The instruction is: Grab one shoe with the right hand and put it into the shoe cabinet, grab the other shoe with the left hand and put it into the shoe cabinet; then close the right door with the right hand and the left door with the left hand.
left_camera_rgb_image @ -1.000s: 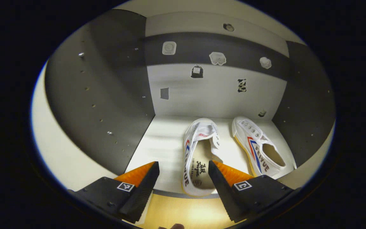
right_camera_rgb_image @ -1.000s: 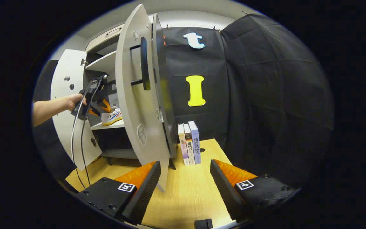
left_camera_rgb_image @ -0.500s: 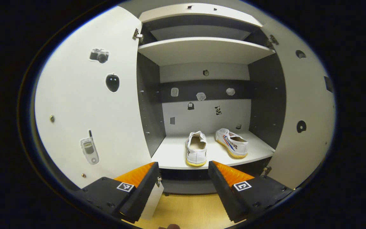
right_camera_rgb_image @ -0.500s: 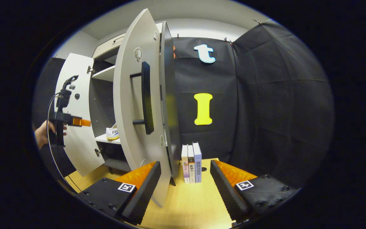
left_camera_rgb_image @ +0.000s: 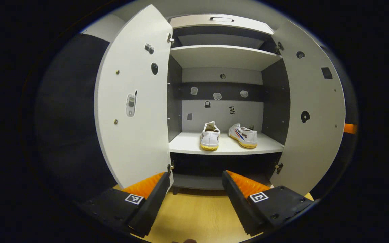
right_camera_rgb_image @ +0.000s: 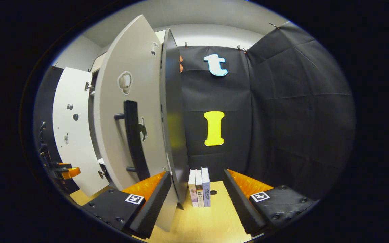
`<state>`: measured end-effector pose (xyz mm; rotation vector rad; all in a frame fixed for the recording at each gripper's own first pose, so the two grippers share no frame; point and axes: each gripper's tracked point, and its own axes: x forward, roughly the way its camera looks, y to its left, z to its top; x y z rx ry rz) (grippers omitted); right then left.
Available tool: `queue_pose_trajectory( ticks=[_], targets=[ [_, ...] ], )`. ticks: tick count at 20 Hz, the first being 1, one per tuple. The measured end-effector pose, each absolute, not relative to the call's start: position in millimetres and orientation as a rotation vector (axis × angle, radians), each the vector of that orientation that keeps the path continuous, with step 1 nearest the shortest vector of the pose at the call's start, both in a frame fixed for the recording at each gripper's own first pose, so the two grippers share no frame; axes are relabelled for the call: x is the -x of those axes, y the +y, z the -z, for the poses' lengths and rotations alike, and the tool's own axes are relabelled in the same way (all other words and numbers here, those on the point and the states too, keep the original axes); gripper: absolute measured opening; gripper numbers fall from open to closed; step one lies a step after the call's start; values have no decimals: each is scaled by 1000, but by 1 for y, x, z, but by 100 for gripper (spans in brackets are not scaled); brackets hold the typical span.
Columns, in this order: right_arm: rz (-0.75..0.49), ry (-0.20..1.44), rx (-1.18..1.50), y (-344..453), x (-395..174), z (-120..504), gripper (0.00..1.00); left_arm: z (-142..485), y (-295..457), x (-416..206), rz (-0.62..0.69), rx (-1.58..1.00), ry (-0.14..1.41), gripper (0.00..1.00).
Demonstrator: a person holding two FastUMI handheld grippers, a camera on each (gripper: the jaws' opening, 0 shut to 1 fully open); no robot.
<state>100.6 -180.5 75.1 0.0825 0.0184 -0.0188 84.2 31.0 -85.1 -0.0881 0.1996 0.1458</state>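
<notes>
White shoes (left_camera_rgb_image: 228, 135) side by side in open-doored cabinet (left_camera_rgb_image: 225, 57); both grippers (left_camera_rgb_image: 194, 189) (right_camera_rgb_image: 196, 189) gaping, empty

The left gripper view looks straight into the open shoe cabinet (left_camera_rgb_image: 225, 57) from in front, standing back far enough to take in the left door (left_camera_rgb_image: 133, 101), the right door (left_camera_rgb_image: 312, 111) and the shelf with two shoes (left_camera_rgb_image: 228, 135). Its own claw (left_camera_rgb_image: 194, 195) hangs low over the tabletop (left_camera_rgb_image: 194, 216).

The right gripper view looks from the cabinet's right side, close to the right door's (right_camera_rgb_image: 130, 114) outer face and handle (right_camera_rgb_image: 133, 141), facing the booth's back corner and three books (right_camera_rgb_image: 199, 187). Both views share the cabinet's two open doors; the left door (right_camera_rgb_image: 71, 145) lies farther off here, with the left claw (right_camera_rgb_image: 67, 170) at the edge.
</notes>
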Motion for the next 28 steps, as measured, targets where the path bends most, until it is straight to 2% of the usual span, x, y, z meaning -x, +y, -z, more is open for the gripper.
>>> queue_pose_trajectory(
  ticks=[6, 10, 15, 18, 22, 28],
  targets=[
    [-18, -18, -130, -173, -134, -112, 98, 103, 29, -71, -141, 149, 243, 95],
    [-25, 5, -127, -158, -143, -109, 98, 100, 24, -70, -97, 181, 249, 95],
    [26, 1, -71, -152, -136, -114, 97, 96, 26, -76, -44, 183, 251, 95],
    [18, 17, -48, -131, -131, -113, 100, 101, 28, -78, -12, 199, 267, 95],
    [1, 28, -31, -92, -131, -111, 97, 106, 38, -77, 21, 192, 288, 95],
    [-38, 36, -45, -22, -150, -106, 98, 108, 80, -65, 9, 179, 291, 95]
  ],
)
